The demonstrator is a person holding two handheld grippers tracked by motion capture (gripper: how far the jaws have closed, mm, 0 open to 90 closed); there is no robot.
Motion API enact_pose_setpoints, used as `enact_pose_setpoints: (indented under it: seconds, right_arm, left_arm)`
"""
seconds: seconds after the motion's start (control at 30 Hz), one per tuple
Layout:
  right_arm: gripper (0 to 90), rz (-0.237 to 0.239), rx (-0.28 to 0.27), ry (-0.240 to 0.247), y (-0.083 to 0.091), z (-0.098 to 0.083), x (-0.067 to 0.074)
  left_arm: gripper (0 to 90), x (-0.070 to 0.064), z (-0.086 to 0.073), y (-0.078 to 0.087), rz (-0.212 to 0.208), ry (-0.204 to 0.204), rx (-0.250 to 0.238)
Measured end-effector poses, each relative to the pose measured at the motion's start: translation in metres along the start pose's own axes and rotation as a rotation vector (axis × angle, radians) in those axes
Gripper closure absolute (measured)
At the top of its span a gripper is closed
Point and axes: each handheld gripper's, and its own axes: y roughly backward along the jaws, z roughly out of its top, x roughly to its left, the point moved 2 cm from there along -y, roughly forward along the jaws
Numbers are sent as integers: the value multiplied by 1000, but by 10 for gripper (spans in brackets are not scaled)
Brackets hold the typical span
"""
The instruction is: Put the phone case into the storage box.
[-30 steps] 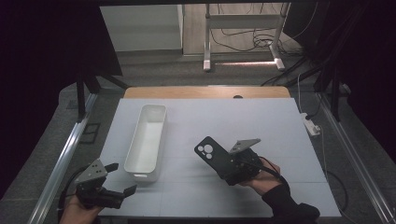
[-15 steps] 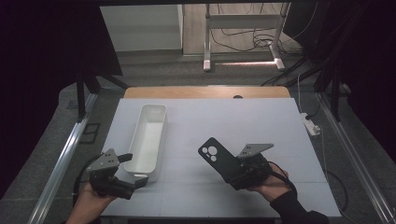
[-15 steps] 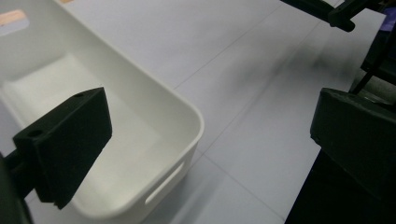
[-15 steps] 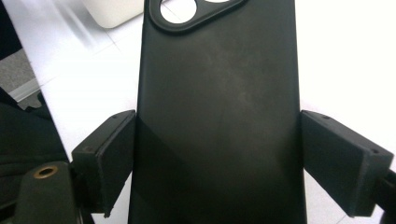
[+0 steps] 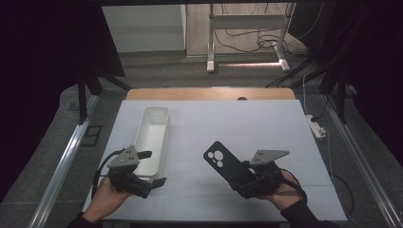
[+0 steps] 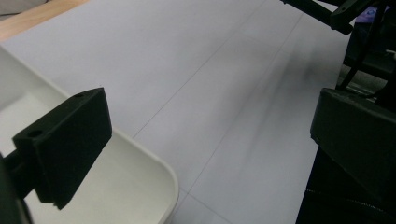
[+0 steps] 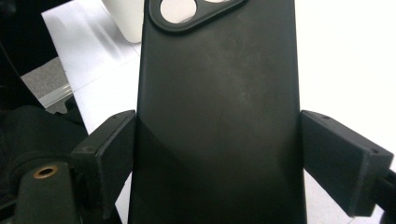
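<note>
I have the right gripper (image 5: 249, 179) low over the near right part of the table (image 5: 266, 123), and its jaws are clamped on the two long edges of a black phone case (image 5: 227, 164). In the right gripper view the case (image 7: 219, 116) stands between my two jaws, both pads pressed flat against its sides, its back facing the camera and the camera cutout at the top. From above, the case slants up and to the left from the gripper, cutout end farthest from my hand, lifted off the white surface.

My left gripper (image 5: 147, 176) sits at the near left, just at the near end of the white tray (image 5: 151, 135). Its jaws are apart with nothing between them. In the left gripper view one jaw hangs over the tray (image 6: 154, 172) at its rounded near corner, while the other is out over bare table.

The tray lies lengthwise, running away from me, left of the table's middle, well apart from the case.
</note>
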Motion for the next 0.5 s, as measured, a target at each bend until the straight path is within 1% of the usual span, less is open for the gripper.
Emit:
enact_pose_setpoints:
  seconds: [0.2, 0.3, 0.5]
  right_arm:
    - [144, 17, -23, 6, 3, 0, 1]
    - [144, 30, -35, 13, 4, 0, 2]
    - [144, 48, -52, 28, 4, 0, 2]
  left_arm:
    - [0, 1, 8, -12, -28, -23, -3]
    - [0, 2, 13, -17, -57, -28, -13]
    - [0, 2, 23, -28, -92, -45, -21]
